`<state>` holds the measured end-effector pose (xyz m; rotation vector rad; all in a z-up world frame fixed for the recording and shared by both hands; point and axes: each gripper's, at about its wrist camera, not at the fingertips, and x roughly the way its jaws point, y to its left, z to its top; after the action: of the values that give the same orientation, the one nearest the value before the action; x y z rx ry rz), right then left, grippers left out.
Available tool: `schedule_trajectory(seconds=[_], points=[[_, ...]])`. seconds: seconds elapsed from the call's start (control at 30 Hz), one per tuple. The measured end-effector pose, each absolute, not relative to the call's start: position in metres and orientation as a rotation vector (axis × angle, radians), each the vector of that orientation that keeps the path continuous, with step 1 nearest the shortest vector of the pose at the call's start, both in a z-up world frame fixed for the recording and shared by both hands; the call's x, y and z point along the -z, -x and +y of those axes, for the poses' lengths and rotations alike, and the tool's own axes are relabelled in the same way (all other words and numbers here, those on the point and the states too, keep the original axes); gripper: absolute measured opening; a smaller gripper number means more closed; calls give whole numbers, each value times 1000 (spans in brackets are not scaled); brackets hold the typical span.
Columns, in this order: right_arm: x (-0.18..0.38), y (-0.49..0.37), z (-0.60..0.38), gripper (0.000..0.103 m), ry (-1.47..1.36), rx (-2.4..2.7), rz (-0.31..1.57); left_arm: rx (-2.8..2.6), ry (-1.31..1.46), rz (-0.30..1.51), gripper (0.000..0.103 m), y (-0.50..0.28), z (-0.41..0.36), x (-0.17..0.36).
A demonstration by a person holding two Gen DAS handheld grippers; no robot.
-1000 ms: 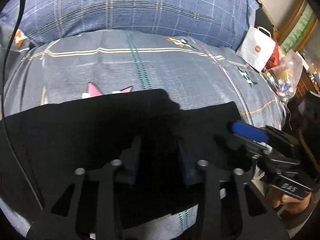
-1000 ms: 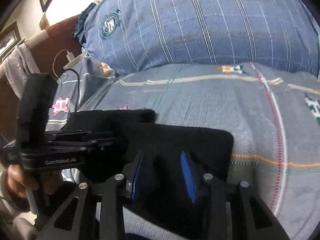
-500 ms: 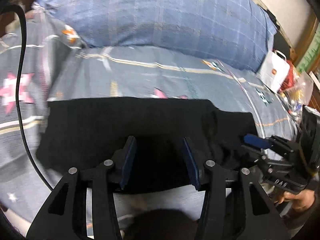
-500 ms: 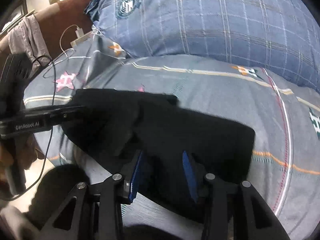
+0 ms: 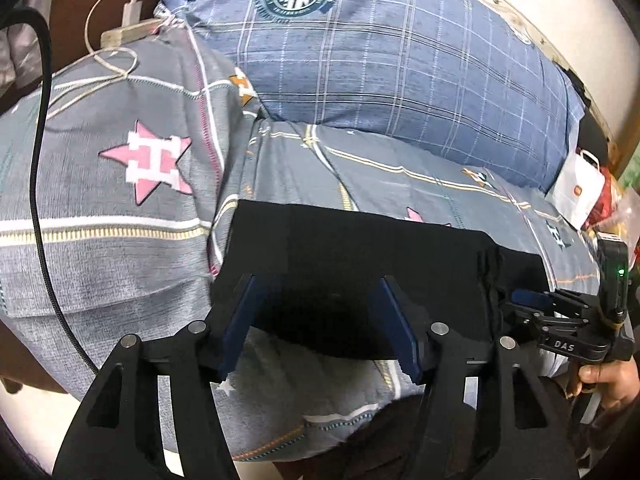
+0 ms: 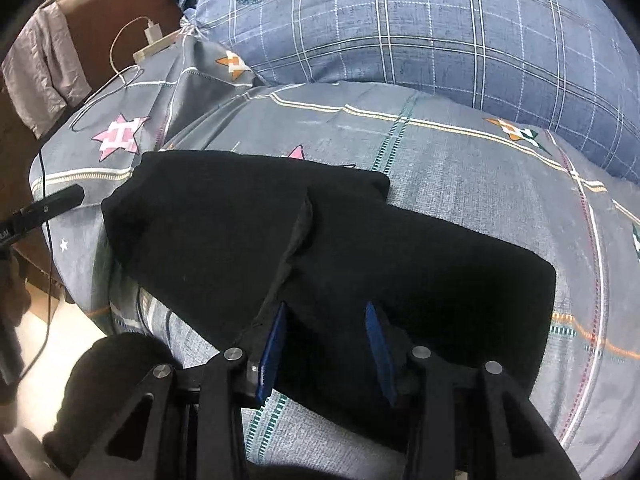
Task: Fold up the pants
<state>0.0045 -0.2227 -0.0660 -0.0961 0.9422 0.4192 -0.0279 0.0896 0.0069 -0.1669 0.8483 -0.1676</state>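
Observation:
Black pants lie folded in a wide strip on the grey patterned bedspread. My left gripper hovers over their near left part. Its jaws are opening, and the blue pads stand wide apart, pressing on nothing. In the right wrist view the pants show a raised fold edge down the middle. My right gripper sits over their near edge, with its pads apart and flat cloth between them. From the left wrist view the right gripper lies at the pants' right end, held by a hand.
A big blue plaid pillow fills the back of the bed. A charger with a white cable and a black cable lie at the left. A white paper bag stands at the right. The bed's near edge drops to the floor.
My left gripper has swung left along the pants to their left end, and its jaws have widened. The right gripper has shifted a little and stays over the pants' near edge.

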Motion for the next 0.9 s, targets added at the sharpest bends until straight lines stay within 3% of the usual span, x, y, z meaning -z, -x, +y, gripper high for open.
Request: schedule_trajectory(seconds=[0.9], points=[[67,0,-221,40,15,-380,976,206,213,924,62,17,106,16]])
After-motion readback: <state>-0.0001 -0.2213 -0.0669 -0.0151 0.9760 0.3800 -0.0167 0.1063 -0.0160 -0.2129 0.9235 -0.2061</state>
